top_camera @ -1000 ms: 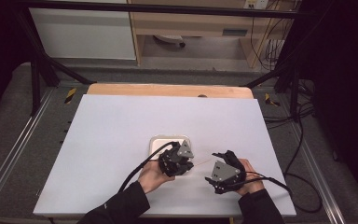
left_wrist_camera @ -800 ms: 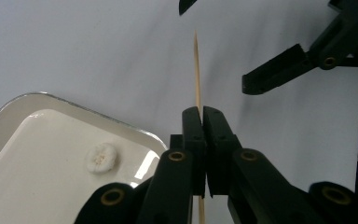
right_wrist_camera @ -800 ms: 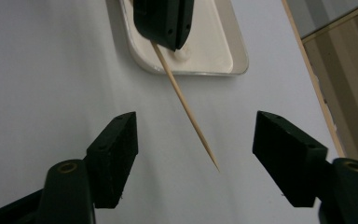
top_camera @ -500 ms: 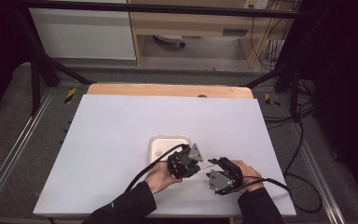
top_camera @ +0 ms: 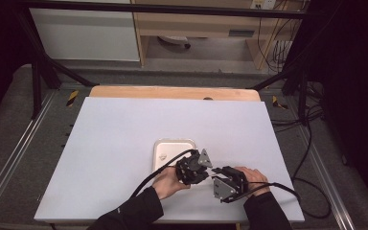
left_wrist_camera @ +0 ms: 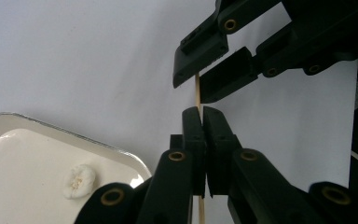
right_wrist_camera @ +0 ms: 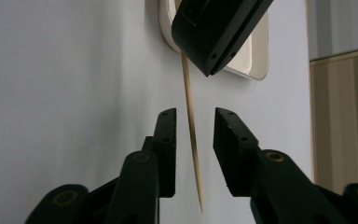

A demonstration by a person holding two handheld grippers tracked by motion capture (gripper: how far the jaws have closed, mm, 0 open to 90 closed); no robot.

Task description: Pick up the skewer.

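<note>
Smooth white bench; glossy cream rounded tray holding a lumpy white ball. Left gripper, black jaws clamped tight on a thin pale wooden skewer. Right gripper, jaws just closing, skewer between, untouched.

We're in a lab test cell, not a home. The white table sits inside a black metal frame, with aluminium rails along both sides and grey matting on the floor. Loose cables run off to the right, up to a wall socket. Behind it we see a plain cabinet and a wooden shelf unit. Dark surround, no household items.
</note>
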